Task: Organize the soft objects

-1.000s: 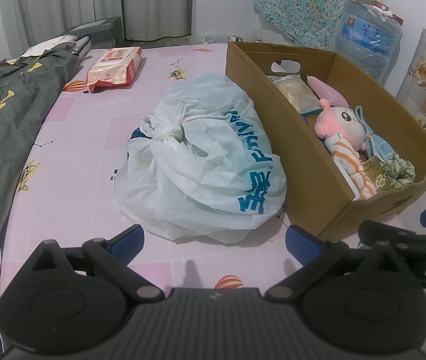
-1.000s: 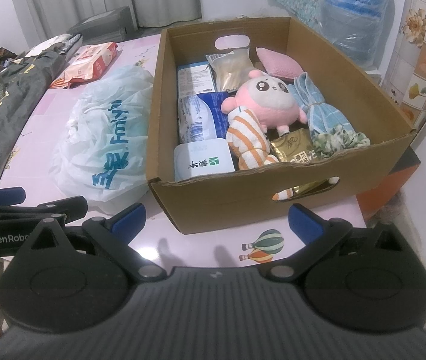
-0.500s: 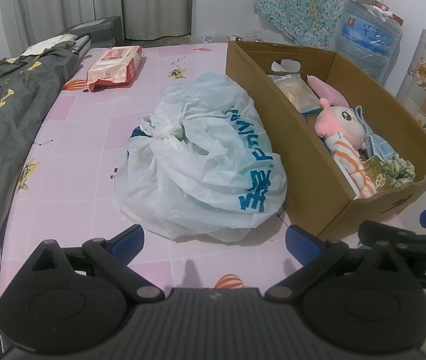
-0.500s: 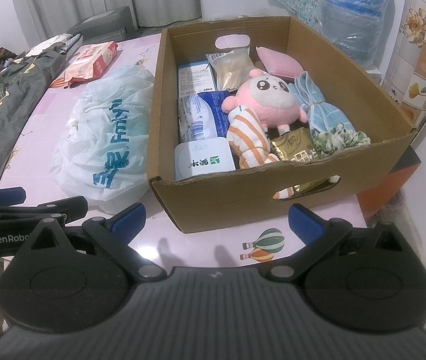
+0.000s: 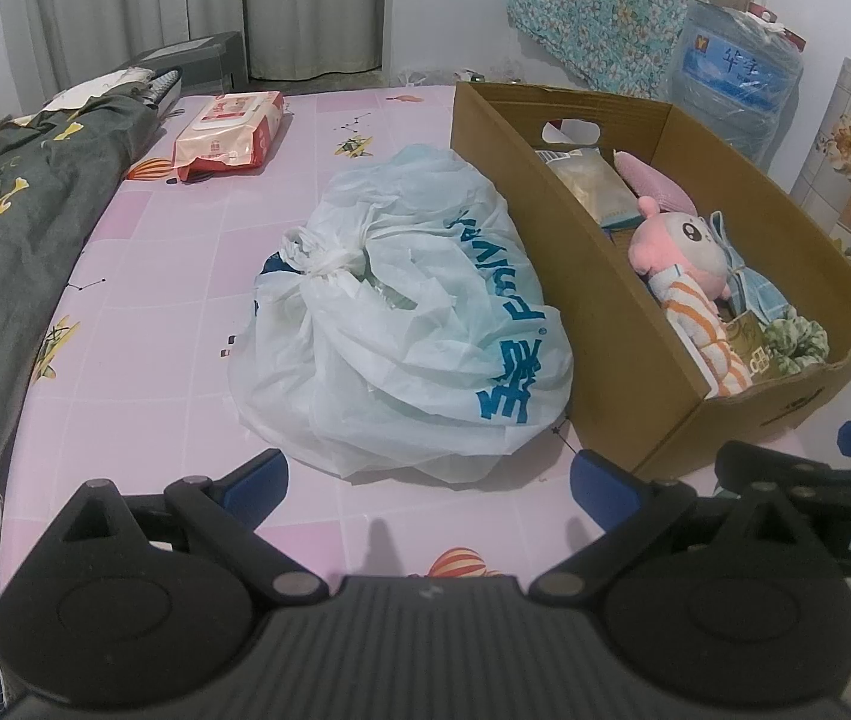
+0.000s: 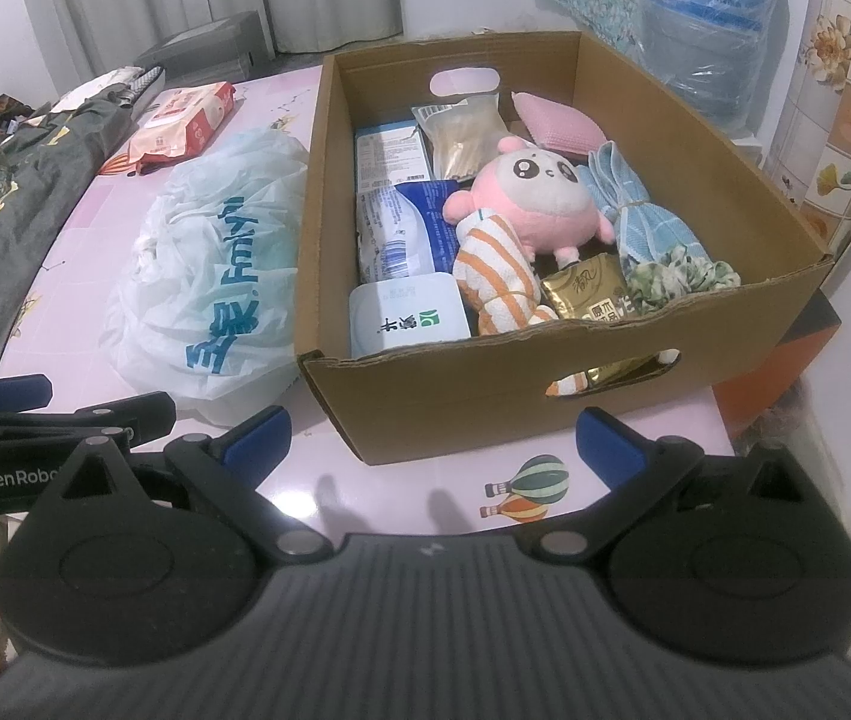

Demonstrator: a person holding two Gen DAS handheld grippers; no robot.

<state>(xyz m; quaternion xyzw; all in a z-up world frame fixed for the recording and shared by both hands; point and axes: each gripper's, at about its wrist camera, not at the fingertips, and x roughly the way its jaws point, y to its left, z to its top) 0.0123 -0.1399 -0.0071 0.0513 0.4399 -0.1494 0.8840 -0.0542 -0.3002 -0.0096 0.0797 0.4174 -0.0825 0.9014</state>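
Observation:
A cardboard box (image 6: pixel 725 138) stands on a pink table, holding a pink plush toy (image 6: pixel 539 192), an orange-striped cloth (image 6: pixel 491 276), a blue checked cloth (image 6: pixel 635 210), a green scrunchie (image 6: pixel 677 276), a pink pad (image 6: pixel 557 123) and several packets. A tied white plastic bag (image 5: pixel 407 324) lies just left of the box (image 5: pixel 515 204). My left gripper (image 5: pixel 428 480) hovers open in front of the bag. In front of the box's near wall, my right gripper (image 6: pixel 434 441) is open with nothing in it.
A red-and-white wipes pack (image 5: pixel 227 132) lies far left on the table. Dark grey fabric (image 5: pixel 11 228) drapes along the left edge. A water jug (image 6: pixel 713 24) stands behind the box, against the wall. An orange box (image 6: pixel 785 372) sits under the carton's right corner.

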